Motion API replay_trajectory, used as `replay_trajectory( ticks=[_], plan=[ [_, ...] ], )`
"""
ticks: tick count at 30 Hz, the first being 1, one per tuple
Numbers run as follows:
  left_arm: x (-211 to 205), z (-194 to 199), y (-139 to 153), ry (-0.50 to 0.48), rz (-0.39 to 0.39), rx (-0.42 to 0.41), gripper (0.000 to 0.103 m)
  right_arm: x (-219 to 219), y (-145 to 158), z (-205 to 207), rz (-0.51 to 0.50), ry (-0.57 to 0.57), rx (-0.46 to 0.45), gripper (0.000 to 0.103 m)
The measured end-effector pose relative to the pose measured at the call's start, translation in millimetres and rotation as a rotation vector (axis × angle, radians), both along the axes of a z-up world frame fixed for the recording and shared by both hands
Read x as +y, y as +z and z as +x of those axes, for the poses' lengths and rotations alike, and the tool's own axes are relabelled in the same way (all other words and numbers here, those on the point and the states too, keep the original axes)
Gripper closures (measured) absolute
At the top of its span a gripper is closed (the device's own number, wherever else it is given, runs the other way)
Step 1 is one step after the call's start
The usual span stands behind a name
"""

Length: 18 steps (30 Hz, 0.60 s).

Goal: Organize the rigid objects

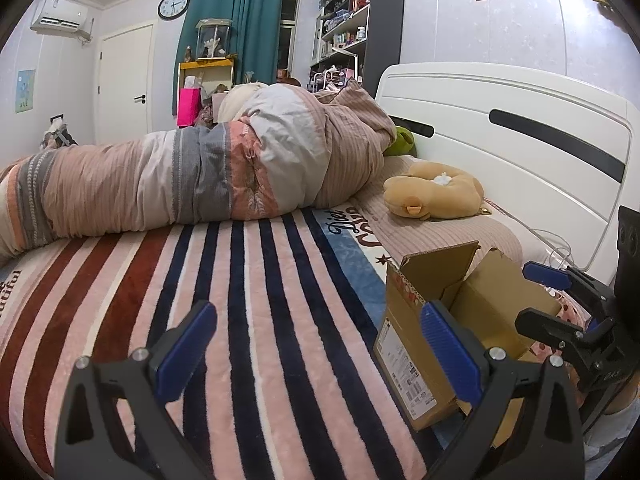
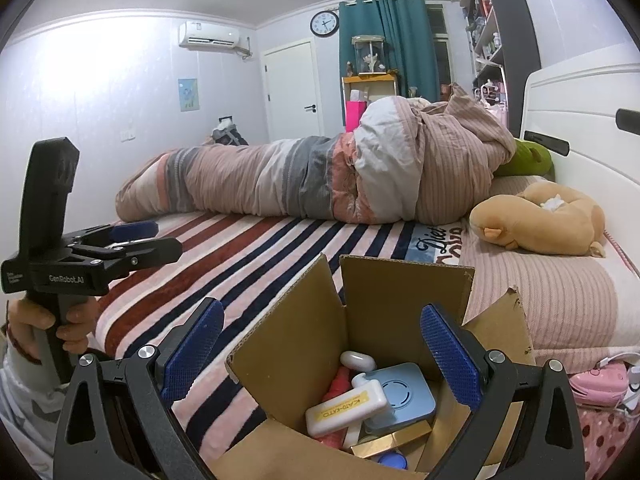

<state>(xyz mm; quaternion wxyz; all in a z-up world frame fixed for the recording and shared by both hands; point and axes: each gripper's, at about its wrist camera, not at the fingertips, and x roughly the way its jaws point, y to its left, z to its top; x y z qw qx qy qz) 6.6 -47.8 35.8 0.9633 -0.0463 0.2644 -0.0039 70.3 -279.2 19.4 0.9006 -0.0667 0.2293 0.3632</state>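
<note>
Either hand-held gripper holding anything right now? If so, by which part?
Nothing held. Left hand-held gripper is open over the striped blanket; right hand-held gripper is open above the cardboard box.

Both fisheye views show even, cool indoor lighting with soft shadows, a bright glare patch on the left wall (image 2: 68, 68) in the right wrist view, strong barrel distortion, dark vignetted corners, and generally sharp focus.

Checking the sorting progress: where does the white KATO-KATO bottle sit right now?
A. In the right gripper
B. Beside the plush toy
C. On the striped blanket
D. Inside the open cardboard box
D: the white bottle lies among other items inside the cardboard box, under the open, empty right gripper.
</note>
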Motion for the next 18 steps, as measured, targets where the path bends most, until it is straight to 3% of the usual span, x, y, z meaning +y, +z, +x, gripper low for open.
replay_trajectory(
  ticks=[18],
  plan=[
    [0.5,-2.5,0.4,0.002,0.002,-0.003,0.002,2.8,0.1,-3.4,-0.002,-0.003,-0.002,0.004]
  ],
)
